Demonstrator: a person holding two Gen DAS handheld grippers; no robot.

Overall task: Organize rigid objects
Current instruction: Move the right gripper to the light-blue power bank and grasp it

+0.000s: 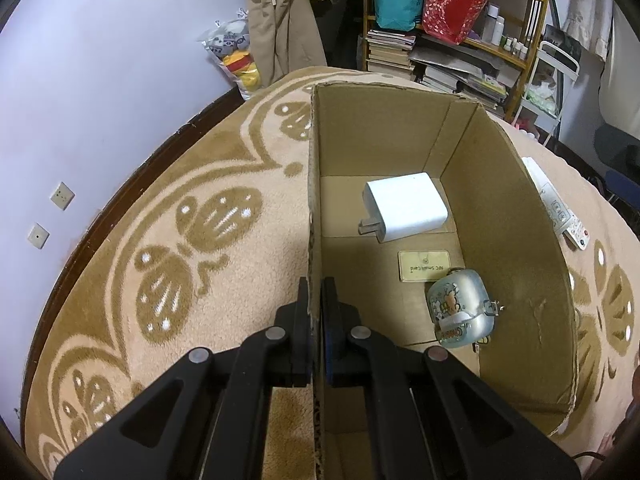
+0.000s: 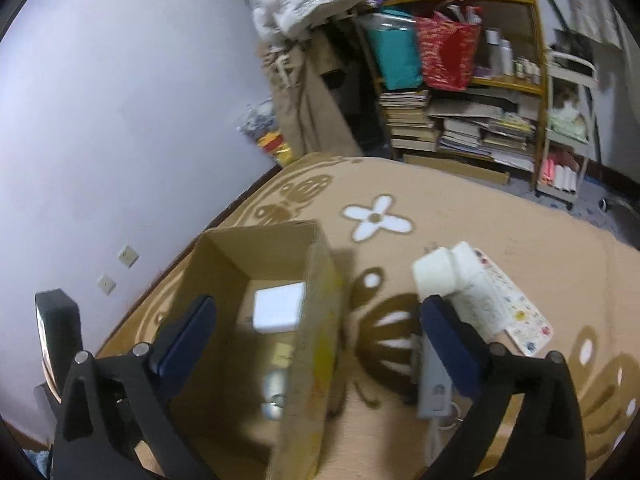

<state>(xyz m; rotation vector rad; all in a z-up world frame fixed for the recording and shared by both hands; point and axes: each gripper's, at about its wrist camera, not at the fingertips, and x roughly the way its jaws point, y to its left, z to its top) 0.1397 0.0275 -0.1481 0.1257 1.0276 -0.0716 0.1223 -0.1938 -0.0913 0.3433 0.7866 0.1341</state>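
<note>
Left wrist view: left tongs (image 1: 316, 308) are clamping the cardboard box (image 1: 516, 248) wall; charger (image 1: 406, 206), card (image 1: 424, 265) and glass trinket (image 1: 462, 308) are lying inside.

Right wrist view: right tongs (image 2: 320, 332) are hanging open, empty; white adapter (image 2: 438, 272) and remote (image 2: 516, 312) are waiting outside on the blanket (image 2: 480, 220).

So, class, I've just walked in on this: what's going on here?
A person is sorting small items into a cardboard box on a patterned blanket. The left hand-held gripper is shut on the box's near wall, steadying it. Inside lie a white charger, a gold card and a small clear case. The right hand-held gripper is open above the box's right wall. Outside the box, a white bottle, a remote and a grey plug remain on the blanket.
</note>
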